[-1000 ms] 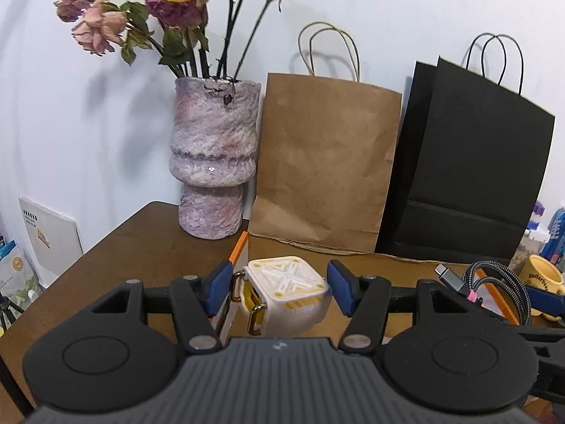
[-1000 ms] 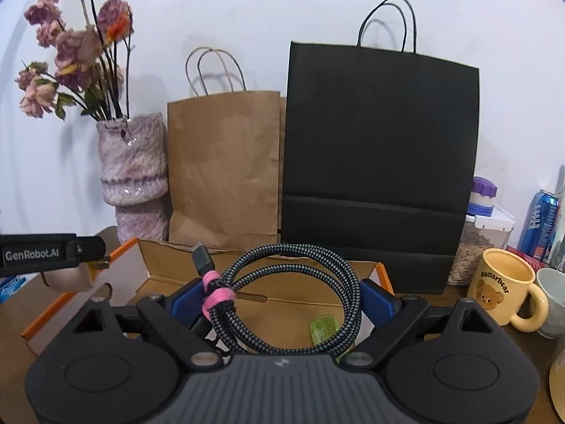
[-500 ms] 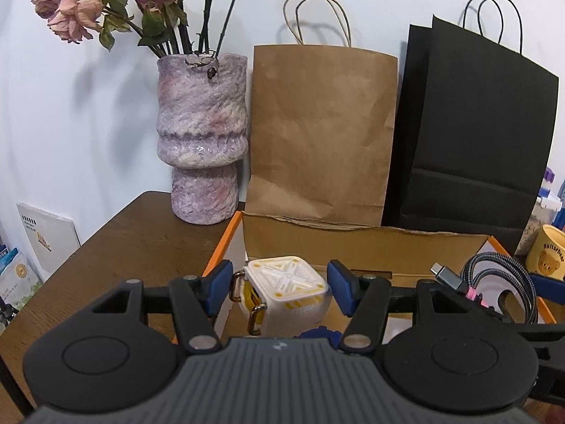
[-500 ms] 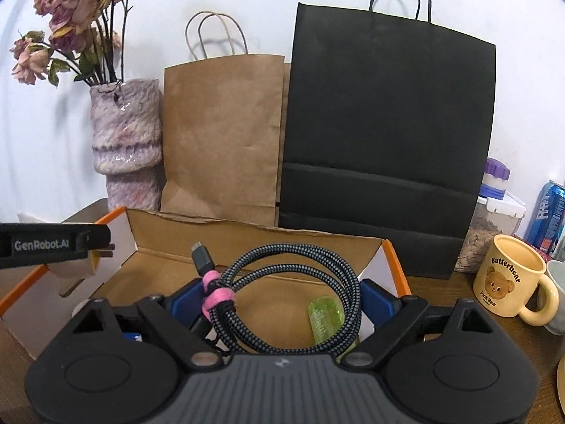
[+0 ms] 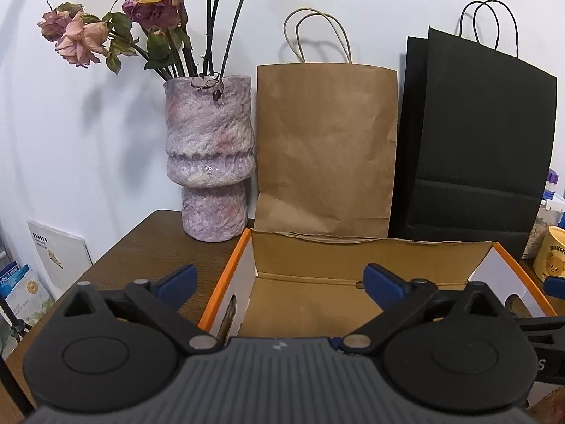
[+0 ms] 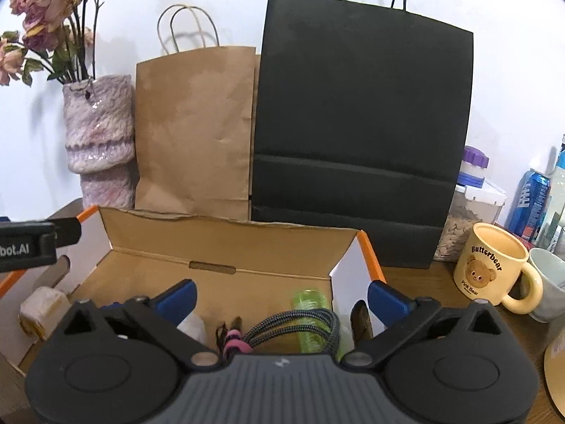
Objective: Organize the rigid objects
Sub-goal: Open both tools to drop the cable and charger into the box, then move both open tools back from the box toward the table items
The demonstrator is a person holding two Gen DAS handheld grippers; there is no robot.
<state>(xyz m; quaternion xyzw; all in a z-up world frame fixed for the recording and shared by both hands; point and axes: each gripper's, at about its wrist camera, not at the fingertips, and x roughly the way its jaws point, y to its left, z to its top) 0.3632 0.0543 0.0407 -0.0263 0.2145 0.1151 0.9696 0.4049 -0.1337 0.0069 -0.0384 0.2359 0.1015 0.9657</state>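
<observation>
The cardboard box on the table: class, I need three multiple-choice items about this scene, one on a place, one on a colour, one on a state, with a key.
1. Where does the coiled braided cable lie?
A. Inside the cardboard box
B. In the brown paper bag
C. On the yellow mug

2. What colour is the box's edge trim?
A. Green
B. Orange
C. Purple

3. What is between the right gripper jaws?
A. The vase
B. The mug
C. Nothing gripped; they are opening

Key: 1 A, the cable rests on the box floor beside a green item. 2 B, orange strips run along the side walls. 3 C, the pads touch nothing.
</observation>
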